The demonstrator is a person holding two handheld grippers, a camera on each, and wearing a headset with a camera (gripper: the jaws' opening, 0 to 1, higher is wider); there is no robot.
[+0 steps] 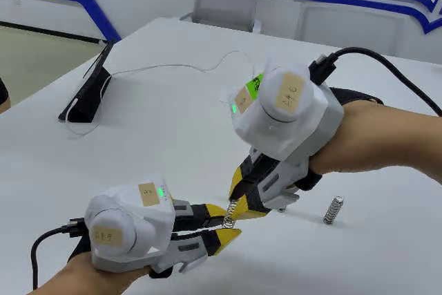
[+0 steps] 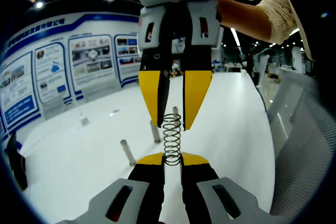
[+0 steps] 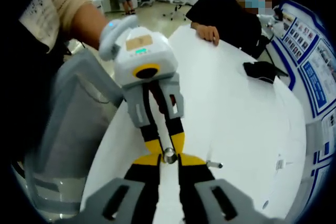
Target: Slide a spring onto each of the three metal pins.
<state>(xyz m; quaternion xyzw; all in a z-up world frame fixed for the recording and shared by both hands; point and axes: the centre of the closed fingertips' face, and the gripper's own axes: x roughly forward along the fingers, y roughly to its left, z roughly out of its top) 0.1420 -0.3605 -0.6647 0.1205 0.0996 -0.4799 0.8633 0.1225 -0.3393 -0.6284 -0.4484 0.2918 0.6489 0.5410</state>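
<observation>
Spring (image 2: 171, 137) is held over the white table (image 1: 173, 122) between your two tools. Your left gripper (image 2: 166, 160) is clamped on its near end, and your right gripper (image 3: 169, 161) is closed narrowly on the far end. One bare metal pin (image 2: 127, 152) and another pin (image 2: 155, 131) stand upright close by on the right. A second spring (image 1: 333, 210) stands upright farther right.

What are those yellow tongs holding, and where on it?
A spring: the left tongs pinch one end, the right tongs grip the other end.
</observation>
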